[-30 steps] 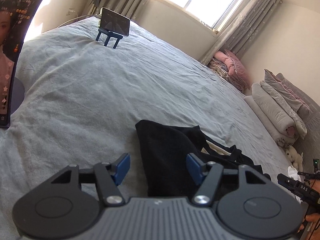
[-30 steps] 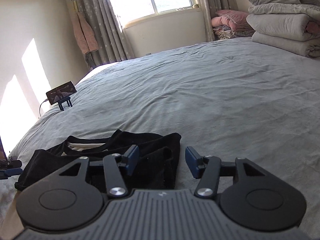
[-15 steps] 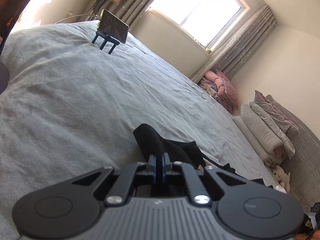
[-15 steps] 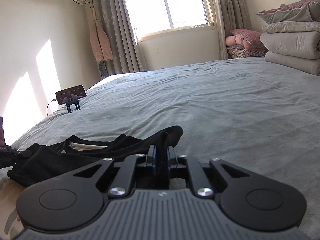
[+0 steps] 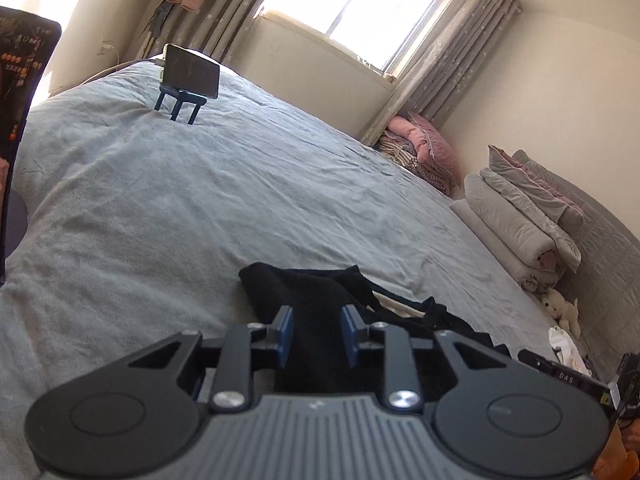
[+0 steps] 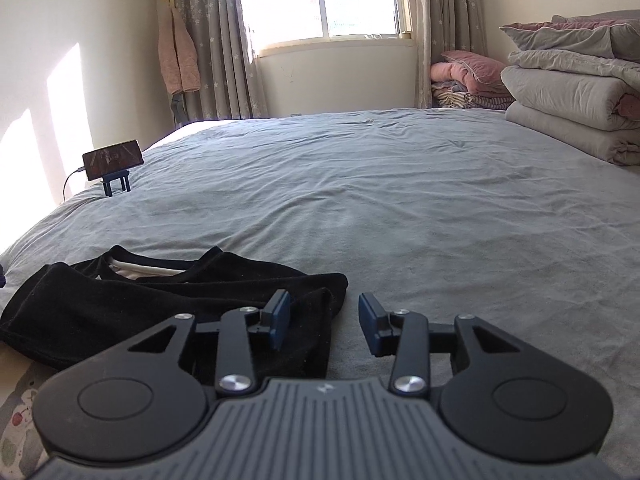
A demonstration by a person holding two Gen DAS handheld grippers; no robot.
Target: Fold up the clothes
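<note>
Black garment bunched at the near edge of the bed, white lining showing at the collar; left gripper over its left end, jaws opening, cloth between the pads but apparently no longer pressed; right gripper at its right end, jaws opening too, cloth under the left pad only, bare sheet under the right.

Risks, as a guess: folded layers springing apart once let go, since the fabric looks thick and sits in loose rolls; a pad snagging the edge on the way out and dragging the fold askew; a lopsided fold if one end slides more than the other; right pads closing on sheet instead of cloth at any re-grip.

Against half a second ago: both pairs of pads then pinched tight on black cloth, now parted; a second ago spread wider than now; phone on its stand and quilts unmoved.
</note>
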